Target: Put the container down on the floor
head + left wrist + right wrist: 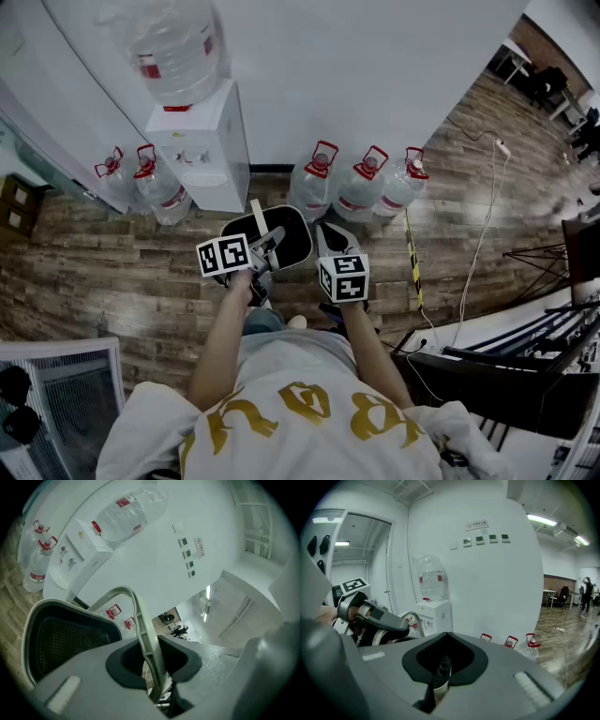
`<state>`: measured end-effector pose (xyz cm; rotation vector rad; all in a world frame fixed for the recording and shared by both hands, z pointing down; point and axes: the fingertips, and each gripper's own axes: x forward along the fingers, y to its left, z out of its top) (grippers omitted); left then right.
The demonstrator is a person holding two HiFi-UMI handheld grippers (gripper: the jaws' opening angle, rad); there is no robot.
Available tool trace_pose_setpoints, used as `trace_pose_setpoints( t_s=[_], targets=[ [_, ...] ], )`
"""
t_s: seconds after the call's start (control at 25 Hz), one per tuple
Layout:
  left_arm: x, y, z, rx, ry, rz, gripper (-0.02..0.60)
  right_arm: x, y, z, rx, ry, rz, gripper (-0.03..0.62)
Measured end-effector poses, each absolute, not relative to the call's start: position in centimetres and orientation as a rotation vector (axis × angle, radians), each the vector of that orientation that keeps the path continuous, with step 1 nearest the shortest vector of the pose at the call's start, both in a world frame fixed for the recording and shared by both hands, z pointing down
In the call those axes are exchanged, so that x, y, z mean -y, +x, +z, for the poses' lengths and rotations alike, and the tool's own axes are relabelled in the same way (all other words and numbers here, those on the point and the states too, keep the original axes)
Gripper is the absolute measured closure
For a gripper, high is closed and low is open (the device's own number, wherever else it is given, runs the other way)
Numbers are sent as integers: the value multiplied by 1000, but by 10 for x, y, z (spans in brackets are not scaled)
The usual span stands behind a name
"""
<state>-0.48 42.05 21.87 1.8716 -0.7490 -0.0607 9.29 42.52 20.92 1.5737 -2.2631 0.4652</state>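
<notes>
The white water dispenser (202, 155) stands against the wall. In front of it the black mesh container (289, 236) hangs above the wood floor (112, 272). The left gripper (151, 665) is clamped on its pale handle (140, 620), and the right gripper (440, 674) is closed on its rim (439, 676).

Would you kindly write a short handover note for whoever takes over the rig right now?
Left gripper: shut on the container's handle.
Right gripper: shut, apparently on the container's rim.
Container: empty, carried in both grippers above the floor, in front of the bottles by the wall.
Done: container is in hand.
Left: lower it onto the floor, then open both grippers.
</notes>
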Motion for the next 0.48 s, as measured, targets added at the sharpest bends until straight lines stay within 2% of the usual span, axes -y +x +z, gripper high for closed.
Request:
trace_pose_setpoints(
  t_s=[0.48],
  targets=[
    [-418, -17, 226, 788, 1849, -55, 506, -424, 92, 207, 2261, 1587, 458, 568]
  ],
)
